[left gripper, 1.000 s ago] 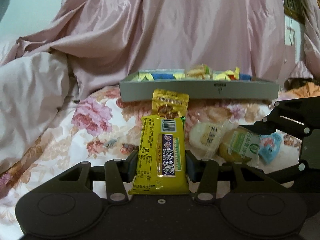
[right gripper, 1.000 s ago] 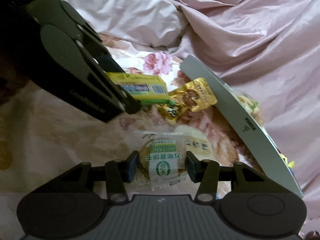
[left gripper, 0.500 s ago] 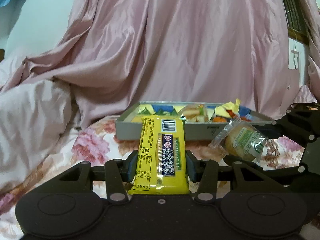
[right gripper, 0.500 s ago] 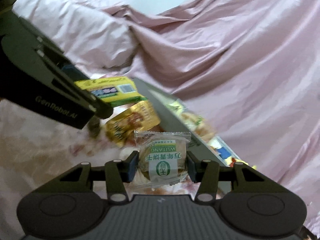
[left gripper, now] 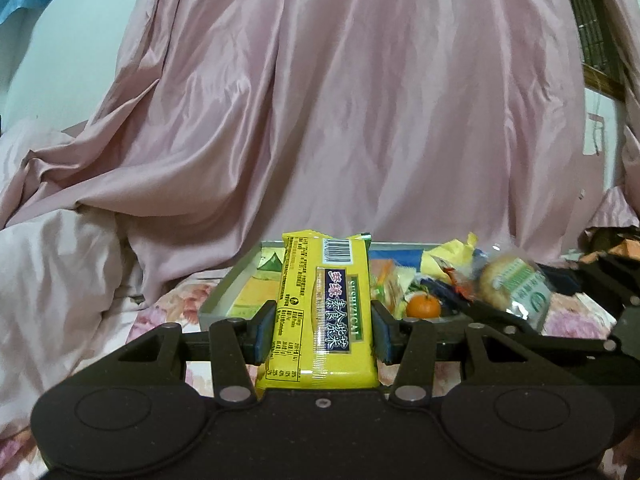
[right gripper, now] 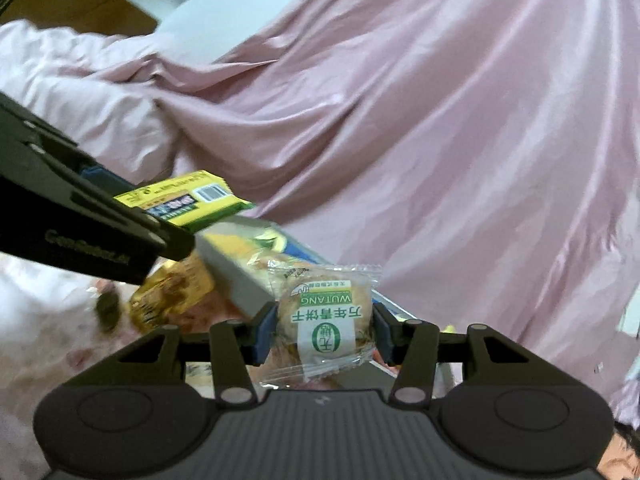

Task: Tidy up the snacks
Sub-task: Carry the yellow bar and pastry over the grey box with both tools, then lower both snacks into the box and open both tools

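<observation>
yellow snack packet (left gripper: 325,312): clamped across its width in my left gripper (left gripper: 323,330), long axis running straight out along the fingers, barcode end forward. it is clear of the bedding, its far end overlapping the near wall of the grey tray (left gripper: 224,300) in the left view.

round wrapped pastry (right gripper: 325,318): pinched at its sides in my right gripper (right gripper: 323,334), clear wrapper edges loose above and below. in the left view it hangs to the right of the packet, in front of the tray's right part.

tray: lies ahead of both pairs of jaws and a little below them, already holding mixed wrappers and a small orange (left gripper: 423,306). from the left wrist it sits square ahead; from the right it runs off diagonally, near corner just left of the pastry.

judgement: both items are in carry; release remains. the left load appears nearer the tray's open left portion. a gold packet (right gripper: 172,296) lies on the floral bedspread (left gripper: 168,312) outside the tray, unsorted.
</observation>
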`<state>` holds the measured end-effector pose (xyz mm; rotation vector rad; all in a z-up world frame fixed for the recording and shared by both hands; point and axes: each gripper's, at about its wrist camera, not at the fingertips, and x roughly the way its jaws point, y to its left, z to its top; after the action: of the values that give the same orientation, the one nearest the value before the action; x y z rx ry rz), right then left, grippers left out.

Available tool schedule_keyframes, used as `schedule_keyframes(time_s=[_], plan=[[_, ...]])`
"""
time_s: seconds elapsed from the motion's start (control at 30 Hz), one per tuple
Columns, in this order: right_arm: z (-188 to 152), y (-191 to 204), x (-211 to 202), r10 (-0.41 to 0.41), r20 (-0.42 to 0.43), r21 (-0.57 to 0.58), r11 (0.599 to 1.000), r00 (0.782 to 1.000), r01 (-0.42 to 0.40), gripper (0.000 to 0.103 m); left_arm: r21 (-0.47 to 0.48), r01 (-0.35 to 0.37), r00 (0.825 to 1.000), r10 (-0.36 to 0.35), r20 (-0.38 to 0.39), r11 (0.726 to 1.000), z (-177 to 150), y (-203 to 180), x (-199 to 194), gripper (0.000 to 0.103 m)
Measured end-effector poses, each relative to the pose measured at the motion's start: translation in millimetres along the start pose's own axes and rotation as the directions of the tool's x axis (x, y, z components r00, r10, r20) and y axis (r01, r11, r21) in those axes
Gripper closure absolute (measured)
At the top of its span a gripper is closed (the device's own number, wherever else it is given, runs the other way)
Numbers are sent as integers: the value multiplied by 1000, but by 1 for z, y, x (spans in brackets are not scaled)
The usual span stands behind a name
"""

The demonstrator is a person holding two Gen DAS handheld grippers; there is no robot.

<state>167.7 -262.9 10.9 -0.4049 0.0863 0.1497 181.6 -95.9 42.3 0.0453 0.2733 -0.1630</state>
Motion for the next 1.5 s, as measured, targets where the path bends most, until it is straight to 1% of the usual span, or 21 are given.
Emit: schedule_keyframes(time_s=[0.13,0.27,0.4,0.5,0.7,0.93,1.0,1.13,1.43,1.5], plan=[[-1,-23,16,-13,-9,104,995,1000,14,48,-30,-18,999,17,-36,999,18,2,27,53],[-5,-42,31,-17,-23,190,982,1000,21,48,-89,-59,996,53,-67,994,35,7,55,53],[-10,-50,41,-21,-39,233,972,999,29,48,-125,-98,992,87,-92,987,44,9,77,53],[-12,-56,48,-22,-40,252,967,999,32,48,-134,-119,989,106,-104,984,47,7,90,53],[-17,-65,59,-12,-57,311,950,998,30,48,-145,-164,981,146,-125,976,41,0,111,53],[-24,-74,69,10,-83,376,926,996,22,48,-193,-205,970,173,-170,960,30,0,130,53],[-27,-77,72,20,-95,398,917,995,19,48,-202,-215,968,181,-173,956,27,1,131,53],[-33,-78,78,42,-110,429,903,993,10,48,-215,-223,966,185,-181,951,25,2,133,53],[-33,-76,83,52,-99,435,900,994,-4,47,-204,-221,964,183,-192,954,24,1,135,53],[-33,-76,86,60,-98,444,896,993,-10,47,-194,-214,965,177,-193,957,22,0,136,57]])
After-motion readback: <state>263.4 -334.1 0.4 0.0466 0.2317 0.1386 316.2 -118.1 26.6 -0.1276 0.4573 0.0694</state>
